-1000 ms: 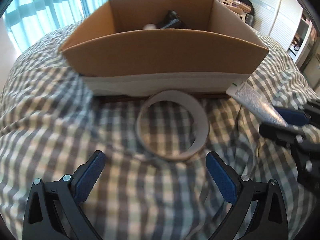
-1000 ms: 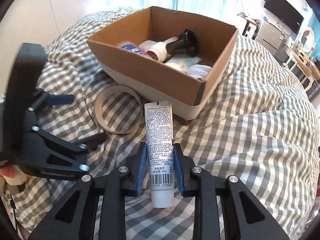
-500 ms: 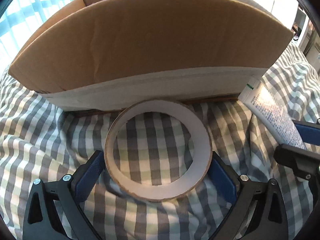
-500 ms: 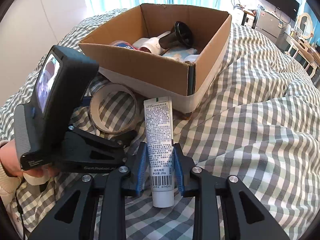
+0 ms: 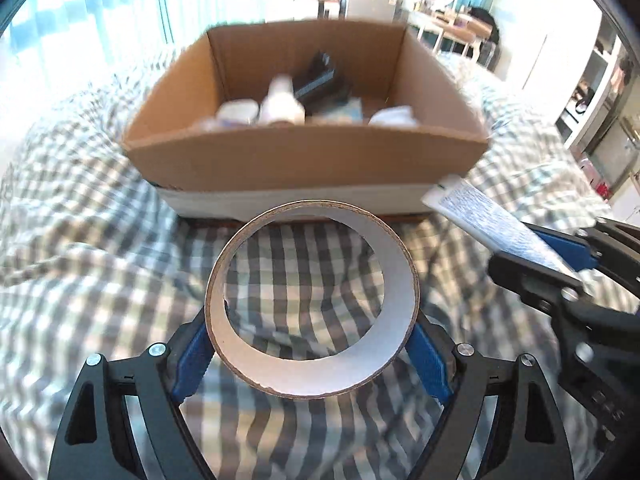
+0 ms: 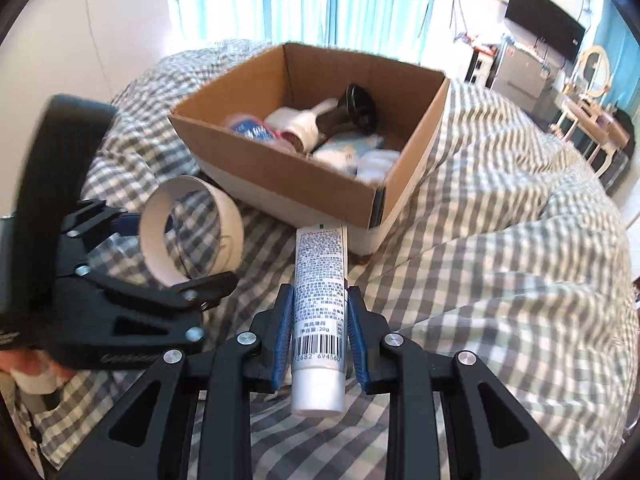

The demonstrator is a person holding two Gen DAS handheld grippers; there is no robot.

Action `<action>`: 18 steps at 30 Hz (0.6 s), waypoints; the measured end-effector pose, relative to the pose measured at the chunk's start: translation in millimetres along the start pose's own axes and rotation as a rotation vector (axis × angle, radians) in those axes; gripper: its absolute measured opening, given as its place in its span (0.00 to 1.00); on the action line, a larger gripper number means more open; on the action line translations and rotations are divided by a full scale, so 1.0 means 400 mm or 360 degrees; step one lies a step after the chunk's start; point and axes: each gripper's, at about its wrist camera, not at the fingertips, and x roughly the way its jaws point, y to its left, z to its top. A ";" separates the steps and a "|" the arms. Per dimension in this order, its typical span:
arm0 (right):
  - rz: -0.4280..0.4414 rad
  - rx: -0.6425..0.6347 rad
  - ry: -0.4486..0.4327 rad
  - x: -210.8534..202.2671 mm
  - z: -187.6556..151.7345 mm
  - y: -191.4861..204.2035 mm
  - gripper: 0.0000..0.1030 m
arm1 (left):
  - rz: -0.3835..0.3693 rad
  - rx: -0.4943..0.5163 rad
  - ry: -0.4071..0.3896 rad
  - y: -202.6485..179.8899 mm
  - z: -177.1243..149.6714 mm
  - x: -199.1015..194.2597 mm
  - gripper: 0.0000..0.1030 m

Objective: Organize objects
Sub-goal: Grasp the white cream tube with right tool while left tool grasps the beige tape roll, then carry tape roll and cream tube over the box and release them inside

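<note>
a wide, thin cardboard tape ring (image 5: 312, 376), white inside with a brown edge, sits clamped between the blue pads of the left gripper (image 5: 312, 354), lifted clear of the soft grey-and-white checked bedspread (image 5: 92, 280). the right gripper (image 6: 319, 330) is closed narrowly on a smooth white tube (image 6: 319, 292) with printed text and barcode. both hang just before the brown corrugated box (image 6: 280, 172) holding blurred toiletries.
</note>
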 end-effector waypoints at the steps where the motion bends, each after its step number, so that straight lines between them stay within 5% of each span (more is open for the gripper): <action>1: -0.0009 -0.0003 -0.0015 -0.014 0.001 0.006 0.25 | 0.0001 0.0005 -0.0019 -0.006 -0.003 -0.021 0.84; 6: -0.0042 -0.0015 -0.0097 -0.096 0.005 0.034 0.18 | 0.0022 0.0016 -0.0143 -0.004 -0.053 -0.147 0.84; 18: -0.0084 -0.0049 -0.0289 -0.258 0.000 0.096 0.17 | 0.0023 -0.0015 -0.0330 0.016 -0.047 -0.271 0.84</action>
